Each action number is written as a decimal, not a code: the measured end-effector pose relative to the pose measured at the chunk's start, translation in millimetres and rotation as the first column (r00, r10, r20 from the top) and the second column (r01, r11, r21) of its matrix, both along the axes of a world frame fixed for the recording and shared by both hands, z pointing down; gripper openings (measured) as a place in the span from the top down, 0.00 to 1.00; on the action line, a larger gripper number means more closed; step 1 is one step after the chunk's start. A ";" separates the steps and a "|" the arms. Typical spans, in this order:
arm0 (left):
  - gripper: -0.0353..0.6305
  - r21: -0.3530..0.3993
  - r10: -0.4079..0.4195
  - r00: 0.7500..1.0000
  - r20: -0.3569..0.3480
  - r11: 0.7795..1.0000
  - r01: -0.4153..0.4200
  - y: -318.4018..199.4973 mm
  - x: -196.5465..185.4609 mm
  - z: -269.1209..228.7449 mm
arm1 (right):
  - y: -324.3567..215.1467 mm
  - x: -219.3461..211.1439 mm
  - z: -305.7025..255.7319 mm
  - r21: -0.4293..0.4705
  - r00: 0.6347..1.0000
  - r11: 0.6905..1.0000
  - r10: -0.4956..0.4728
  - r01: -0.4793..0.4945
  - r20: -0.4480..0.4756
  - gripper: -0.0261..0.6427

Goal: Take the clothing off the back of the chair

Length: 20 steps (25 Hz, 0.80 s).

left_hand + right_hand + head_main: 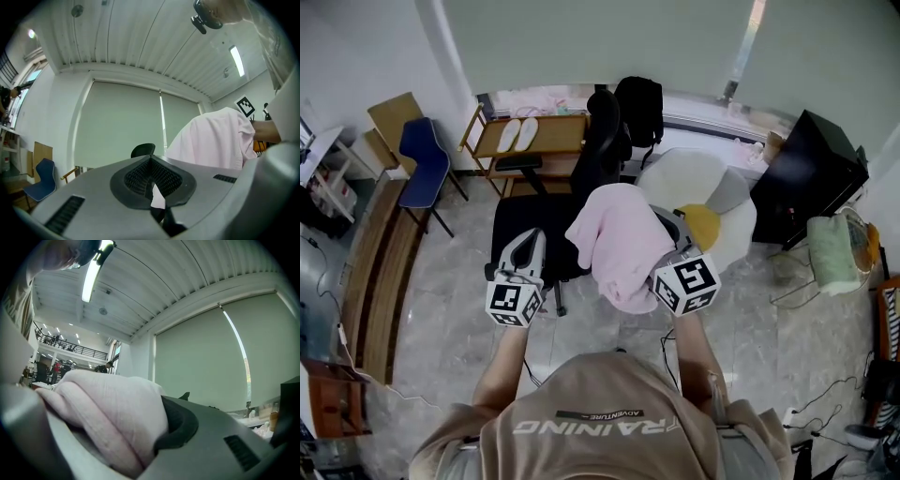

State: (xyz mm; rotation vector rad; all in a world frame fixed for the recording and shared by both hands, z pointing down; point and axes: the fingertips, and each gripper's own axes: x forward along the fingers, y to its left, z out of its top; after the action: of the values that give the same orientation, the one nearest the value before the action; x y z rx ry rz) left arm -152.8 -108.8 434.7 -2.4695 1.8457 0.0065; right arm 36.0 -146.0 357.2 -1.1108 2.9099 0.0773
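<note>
Grey marble floor [450,281], drawn blinds [581,37], blue chair [422,150].

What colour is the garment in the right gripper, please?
The garment is pale pink; the head view shows it best.

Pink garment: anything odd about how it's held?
Pink garment is off the chair, wadded between the fingers of the right gripper and draped over it, hanging lopsided. Left gripper is shut, clear of it.

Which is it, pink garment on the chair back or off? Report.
Off. The right gripper clamps the bunched pink garment, which hangs apart from the black chair.
</note>
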 end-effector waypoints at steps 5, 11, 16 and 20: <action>0.93 0.001 -0.012 1.000 -0.010 1.000 0.012 4.4 -10.0 -2.5 | 5.5 -5.3 -4.8 0.007 1.000 1.000 -0.003 0.003 -0.004 0.81; 0.93 0.008 -0.001 1.000 -0.003 1.000 0.001 8.7 -2.3 -6.1 | 10.0 -2.1 -7.4 0.020 1.000 1.000 -0.011 0.011 -0.021 0.81; 0.93 0.011 -0.001 1.000 0.002 1.000 0.001 18.4 -1.0 -3.8 | 17.9 -3.4 -4.4 0.031 0.999 0.999 -0.013 0.014 -0.044 0.81; 0.93 0.010 -0.001 1.000 0.013 1.000 0.001 26.5 2.4 -5.7 | 20.9 -2.0 -6.3 0.016 0.999 1.000 -0.020 0.021 -0.030 0.81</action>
State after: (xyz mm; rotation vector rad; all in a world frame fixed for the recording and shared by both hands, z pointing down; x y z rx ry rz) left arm -150.4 -82.3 429.0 -2.4566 1.8369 -0.0010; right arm 33.9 -125.1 350.9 -1.0865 2.9410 0.1189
